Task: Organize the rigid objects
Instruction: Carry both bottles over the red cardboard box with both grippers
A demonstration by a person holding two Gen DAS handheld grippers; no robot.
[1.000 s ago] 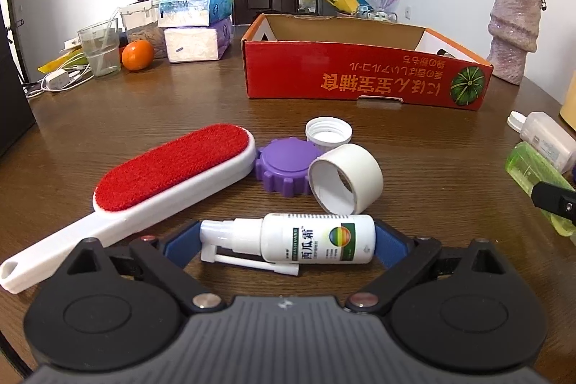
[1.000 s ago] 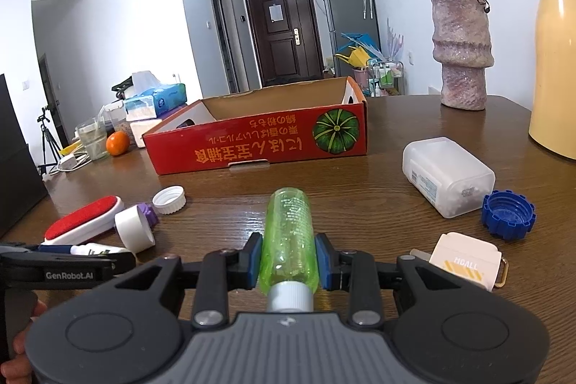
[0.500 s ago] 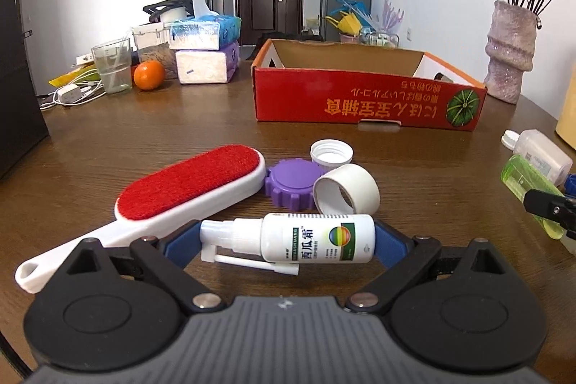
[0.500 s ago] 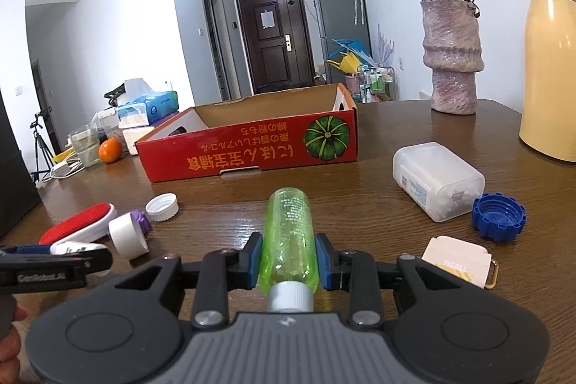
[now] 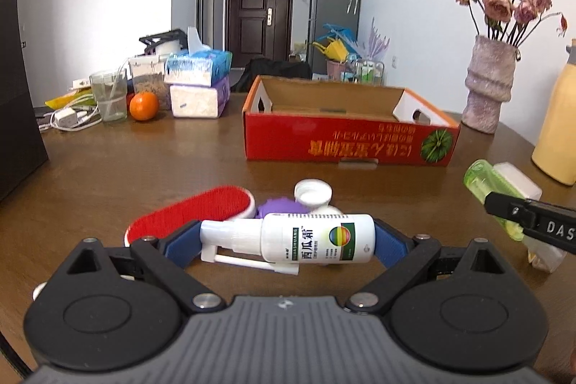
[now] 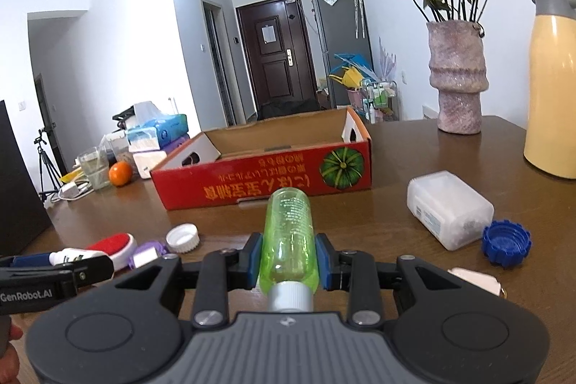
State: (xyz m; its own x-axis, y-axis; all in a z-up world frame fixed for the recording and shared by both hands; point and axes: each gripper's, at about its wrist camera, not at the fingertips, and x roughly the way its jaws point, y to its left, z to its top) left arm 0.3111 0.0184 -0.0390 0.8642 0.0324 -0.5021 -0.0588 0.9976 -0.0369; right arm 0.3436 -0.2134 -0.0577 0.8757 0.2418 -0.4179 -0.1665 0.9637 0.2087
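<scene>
Carrying stage: left gripper point(image 5: 288, 242) clamped on white spray bottle point(image 5: 316, 238), right gripper point(image 6: 288, 256) clamped on green bottle point(image 6: 289, 233); next, forward to red box point(image 6: 266, 186) at twelve o'clock, then release.

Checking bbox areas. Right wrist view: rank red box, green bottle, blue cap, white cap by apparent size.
1. red box
2. green bottle, though inflated by nearness, clamped in the right gripper
3. blue cap
4. white cap, close to the blue one; unsure

White walls, bright ceiling light. Dark door point(image 6: 275, 60) at the far end; grey fridge point(image 6: 342, 42) just right of it, doorway point(image 6: 216, 60) left. Brown wooden table point(image 5: 144, 161) in front.
</scene>
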